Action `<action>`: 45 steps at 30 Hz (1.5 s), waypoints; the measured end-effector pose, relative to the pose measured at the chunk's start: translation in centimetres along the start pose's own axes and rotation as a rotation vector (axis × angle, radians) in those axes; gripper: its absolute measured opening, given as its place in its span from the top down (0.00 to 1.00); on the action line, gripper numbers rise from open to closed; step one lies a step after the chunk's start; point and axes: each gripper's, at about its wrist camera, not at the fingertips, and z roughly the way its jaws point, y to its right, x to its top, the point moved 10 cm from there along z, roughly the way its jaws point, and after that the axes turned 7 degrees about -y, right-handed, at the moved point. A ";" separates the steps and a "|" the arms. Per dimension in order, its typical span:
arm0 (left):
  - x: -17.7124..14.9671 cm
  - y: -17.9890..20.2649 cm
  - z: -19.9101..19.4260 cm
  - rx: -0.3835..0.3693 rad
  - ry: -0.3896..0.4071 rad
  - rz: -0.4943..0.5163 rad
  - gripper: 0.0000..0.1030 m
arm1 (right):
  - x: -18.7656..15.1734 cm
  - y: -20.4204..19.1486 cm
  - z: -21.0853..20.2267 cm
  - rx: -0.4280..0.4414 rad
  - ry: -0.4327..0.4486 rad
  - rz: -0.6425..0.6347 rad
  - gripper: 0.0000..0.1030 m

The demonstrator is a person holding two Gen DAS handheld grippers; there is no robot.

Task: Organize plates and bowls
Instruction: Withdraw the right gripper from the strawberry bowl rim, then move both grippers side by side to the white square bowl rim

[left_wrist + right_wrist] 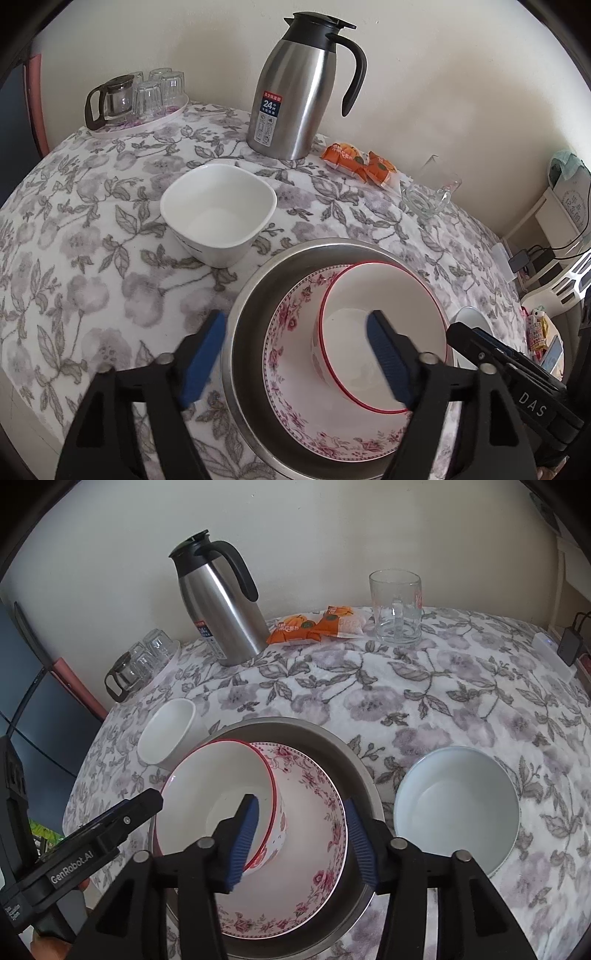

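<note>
A steel basin (pixel 243 314) sits on the flowered tablecloth and holds a floral-rimmed bowl (pixel 295 387). A red-rimmed bowl (pixel 399 295) lies tilted inside that one. My left gripper (pixel 295 356) is open. One of its fingers is outside the basin's left rim and the other is inside the red-rimmed bowl. My right gripper (pixel 302 843) is open too. It straddles the wall of the red-rimmed bowl (pixel 214 775) and the floral bowl (pixel 314 830), and its pads press on nothing. A white square bowl (pixel 218 210) stands behind the basin. A pale round bowl (pixel 458 808) stands to its right.
At the back against the wall are a steel thermos jug (pixel 295 92), a tray of glasses with a glass teapot (pixel 136 99), orange snack packets (pixel 362 162) and a glass mug (pixel 397 605). The table drops off at the left and right edges.
</note>
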 end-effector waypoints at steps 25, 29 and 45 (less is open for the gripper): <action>0.5 -3.6 -0.3 0.142 0.041 -0.085 0.05 | 0.2 1.4 0.3 -0.037 -0.001 0.035 0.00; 0.7 -4.2 -0.4 0.147 0.047 -0.109 0.05 | 0.1 1.4 0.4 -0.040 -0.001 0.029 0.00; 3.8 -7.8 -2.4 0.144 0.161 -0.244 0.04 | 0.7 0.3 -0.2 -0.064 0.042 -0.021 0.00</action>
